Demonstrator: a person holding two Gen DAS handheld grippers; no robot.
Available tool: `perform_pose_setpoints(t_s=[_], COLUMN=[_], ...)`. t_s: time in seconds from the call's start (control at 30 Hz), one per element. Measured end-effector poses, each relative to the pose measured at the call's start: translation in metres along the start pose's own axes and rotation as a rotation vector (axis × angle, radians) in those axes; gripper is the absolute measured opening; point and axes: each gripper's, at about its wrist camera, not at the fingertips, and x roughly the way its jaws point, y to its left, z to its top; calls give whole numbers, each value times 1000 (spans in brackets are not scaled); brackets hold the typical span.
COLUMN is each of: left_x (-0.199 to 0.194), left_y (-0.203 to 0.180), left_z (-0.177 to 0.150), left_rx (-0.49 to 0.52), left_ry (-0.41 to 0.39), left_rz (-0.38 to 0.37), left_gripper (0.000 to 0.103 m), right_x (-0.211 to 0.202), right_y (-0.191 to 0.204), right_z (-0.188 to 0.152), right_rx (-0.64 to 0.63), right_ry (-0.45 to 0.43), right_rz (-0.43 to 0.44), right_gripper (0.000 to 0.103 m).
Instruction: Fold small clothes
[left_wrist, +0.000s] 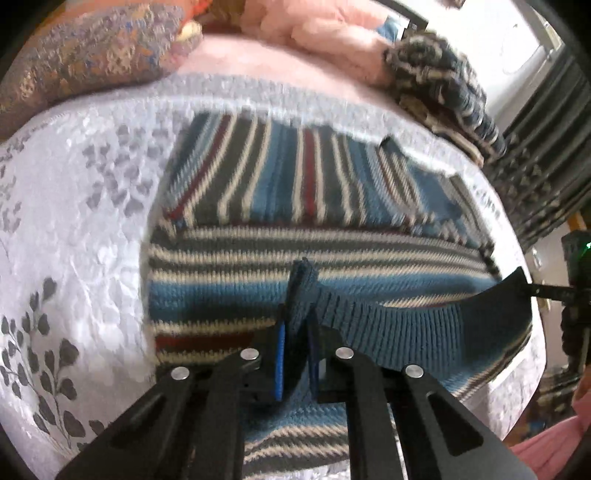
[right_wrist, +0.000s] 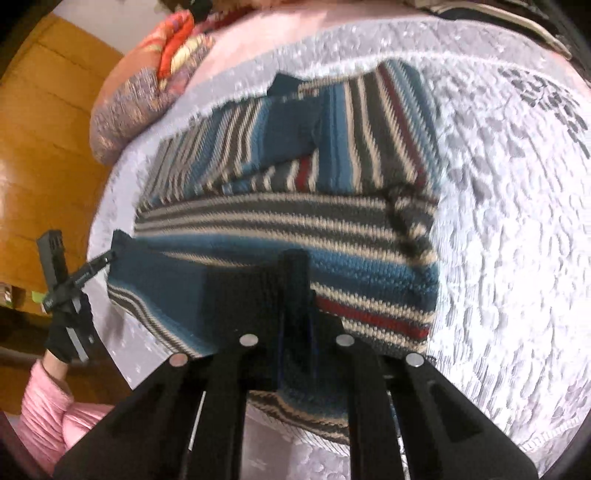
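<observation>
Striped knit sweater (left_wrist: 295, 229), bands of blue, grey, cream and dark red, lies across the middle of both views on a white bedspread (left_wrist: 92, 240) with a grey leaf print. Its upper part is folded, so stripes run up-frame there and crosswise on the nearer part. A plain blue ribbed hem (left_wrist: 406, 325) is lifted off the pile along the lower centre of the left wrist view.

Left gripper (left_wrist: 295, 332): fingers narrow, pinching a bunched ridge of the ribbed hem between the blue-edged pads (left_wrist: 279, 362). Fabric stands up between them.

Right gripper (right_wrist: 295, 306): fingers close together at lower centre of its view, dark blue knit clamped between them; the fabric is in shadow, so detail there is poor. The hem stretches from here toward the left edge of the frame.

In the right wrist view the left gripper appears at centre left, tip meeting the hem's corner. It is held by a hand in a black glove (right_wrist: 68, 332), with a pink sleeve (right_wrist: 48, 402) below. There is small white lettering on that gripper's body, too blurred to read.

Outward: a patterned pillow (left_wrist: 92, 62) at upper left of the left wrist view, pink bedding (left_wrist: 314, 40) at the top, and another striped knit garment (left_wrist: 443, 85) heaped at upper right. Wooden floor (right_wrist: 40, 147) fills the left of the right wrist view. No readable labels or brands anywhere.
</observation>
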Motion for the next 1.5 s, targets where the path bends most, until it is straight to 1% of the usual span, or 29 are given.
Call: perform_pose_setpoints(t_s=[0.13, 0.27, 0.4, 0.47, 0.57, 0.7, 0.77, 0.97, 1.07, 1.17, 1.3, 1.4, 1.5], left_x=[-14, -21, -20, -20, -18, -6, 4, 34, 52, 70, 108, 131, 147], left_y=[0, 0, -5, -10, -12, -7, -4, 7, 13, 14, 20, 26, 29], left_z=[16, 36, 57, 69, 88, 110, 119, 141, 156, 165, 175, 179, 181], left_rx=[-26, -44, -51, -44, -60, -91, -104, -118, -130, -104, -82, -86, -62], left_ry=[-78, -138, -172, -194, -234, -281, -293, -307, -331, -336, -304, -269, -240], left_rz=[-13, -14, -34, -38, -62, -80, -86, -58, -56, -7, 59, 74, 93], left_gripper=[10, 9, 9, 9, 9, 9, 9, 9, 9, 9, 9, 9, 9], right_x=[-22, -35, -45, -49, -52, -53, -51, -26, -13, 4, 37, 60, 80], right_y=[2, 5, 10, 9, 9, 10, 10, 4, -8, -18, -30, -41, -54], right_z=[11, 22, 39, 47, 63, 87, 100, 147, 170, 193, 216, 226, 228], right_rx=[25, 26, 19, 17, 13, -11, -18, -15, 18, 37, 47, 61, 76], right_ry=[-78, -129, -169, -190, -215, -255, -268, -275, -280, -277, -252, -221, -186], right_rz=[37, 33, 10, -1, -14, -31, -38, -81, -94, -121, -170, -196, -215], right_gripper=[9, 9, 9, 9, 9, 9, 9, 9, 9, 9, 9, 9, 9])
